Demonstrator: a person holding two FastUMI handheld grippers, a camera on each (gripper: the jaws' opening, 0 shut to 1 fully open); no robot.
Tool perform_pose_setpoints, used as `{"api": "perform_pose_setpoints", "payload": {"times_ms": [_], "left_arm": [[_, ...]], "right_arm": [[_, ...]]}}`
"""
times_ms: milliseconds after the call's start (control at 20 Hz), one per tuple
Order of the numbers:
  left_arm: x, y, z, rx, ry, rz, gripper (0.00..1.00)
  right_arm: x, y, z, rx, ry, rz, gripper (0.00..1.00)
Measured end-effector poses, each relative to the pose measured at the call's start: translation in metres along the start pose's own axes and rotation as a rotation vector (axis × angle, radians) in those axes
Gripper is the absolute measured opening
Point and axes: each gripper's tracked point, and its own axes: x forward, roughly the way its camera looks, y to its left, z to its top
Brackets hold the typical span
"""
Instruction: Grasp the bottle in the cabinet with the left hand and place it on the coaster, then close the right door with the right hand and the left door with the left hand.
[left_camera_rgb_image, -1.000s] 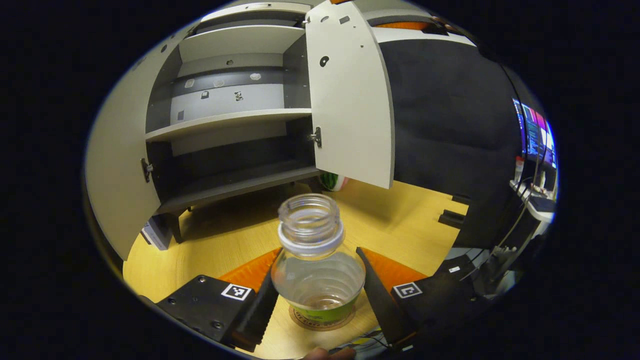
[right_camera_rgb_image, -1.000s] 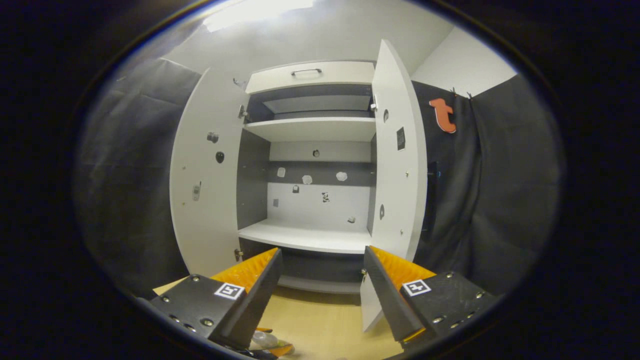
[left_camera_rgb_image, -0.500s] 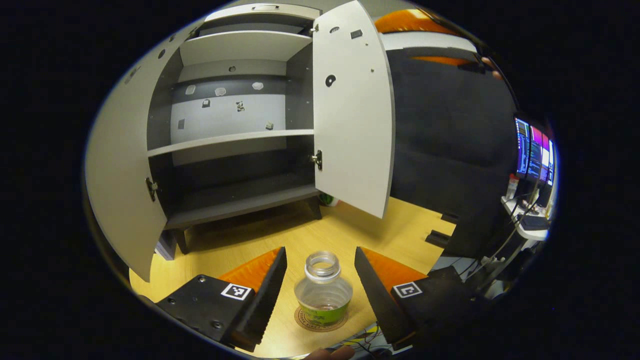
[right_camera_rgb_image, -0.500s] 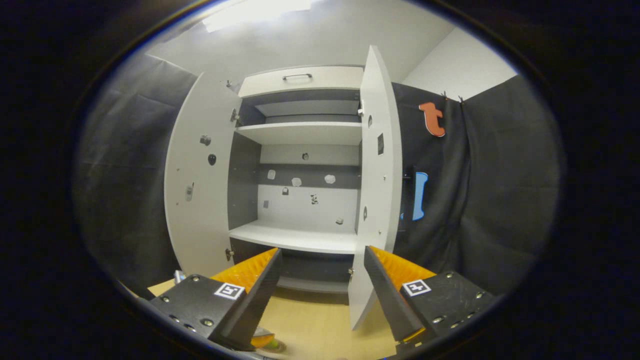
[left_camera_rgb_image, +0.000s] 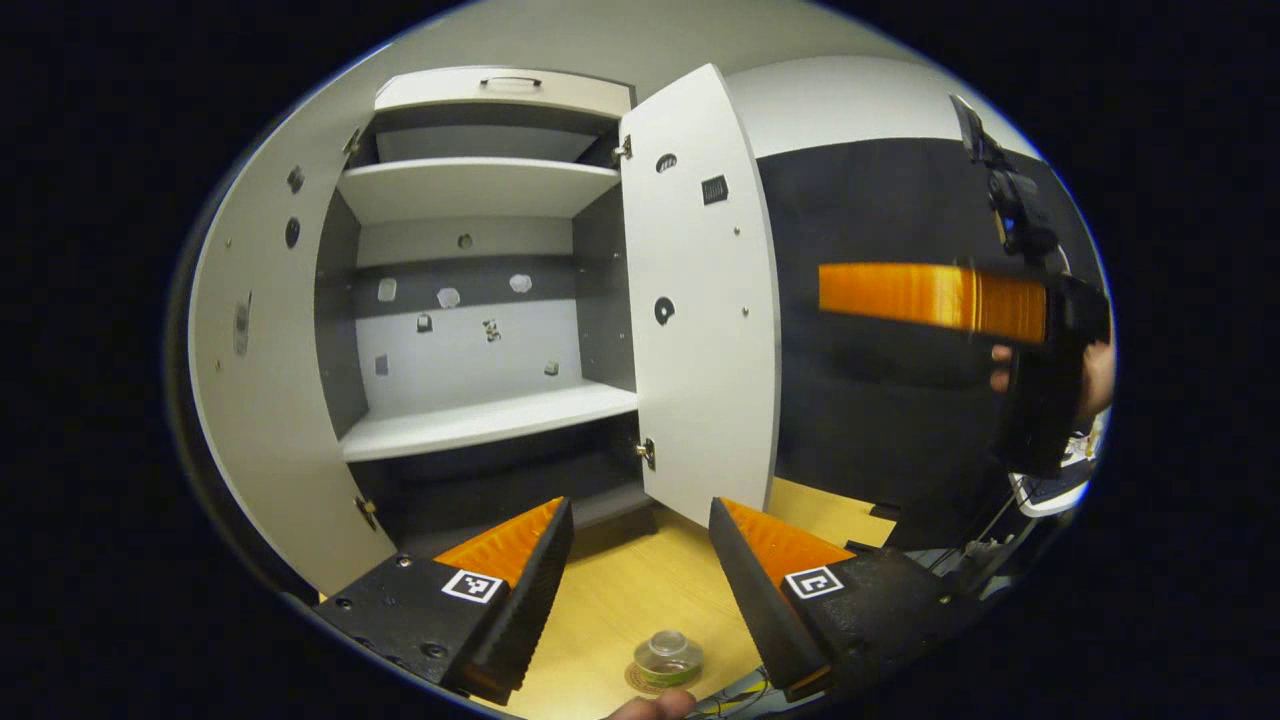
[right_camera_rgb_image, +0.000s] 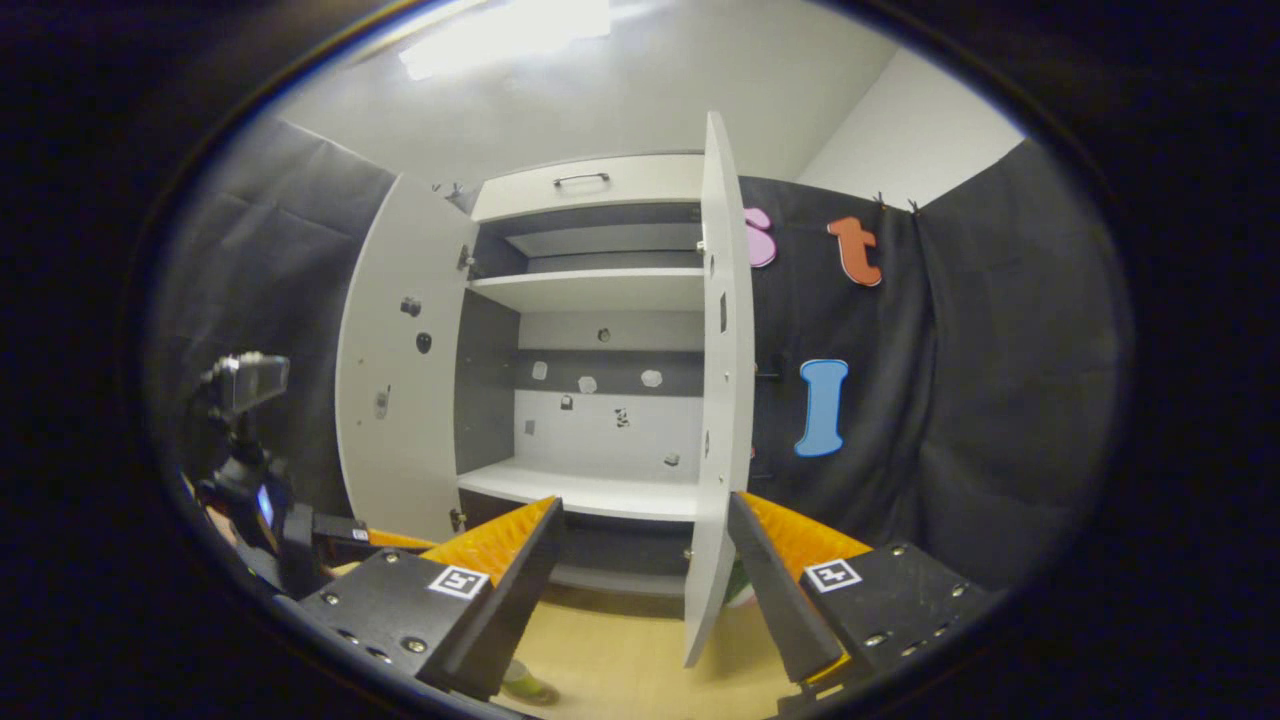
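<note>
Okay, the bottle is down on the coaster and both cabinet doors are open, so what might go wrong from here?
1. The uncapped clear plastic bottle stands on the round brown coaster just below the open left tool; a low sweep toward the white left door might tip it.
2. The right tool faces the white right door edge-on; a push there may glance off rather than swing it shut.

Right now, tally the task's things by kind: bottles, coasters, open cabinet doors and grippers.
Clear plastic bottle with green label: 1
Round brown coaster under it: 1
Open white cabinet doors: 2, left door and right door
Grippers: 2, left gripper and right gripper, both open and holding nothing
Total: 6
</note>
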Motion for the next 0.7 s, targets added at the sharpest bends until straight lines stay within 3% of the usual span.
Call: {"api": "perform_pose_setpoints", "payload": {"times_ms": [150, 400, 700], "left_arm": [[-0.010, 0.016, 0.033, -0.012, -0.016, 0.033, 0.96], [-0.036, 0.043, 0.067, -0.176, -0.016, 0.104, 0.98], [-0.076, 0.089, 0.075, -0.161, -0.050, 0.241, 0.94]], "right_arm": [[-0.006, -0.029, 0.002, 0.040, -0.009, -0.030, 0.99], [-0.004, -0.107, 0.015, -0.004, -0.043, -0.142, 0.99], [0.019, -0.183, 0.037, -0.034, -0.068, -0.230, 0.99]]}}
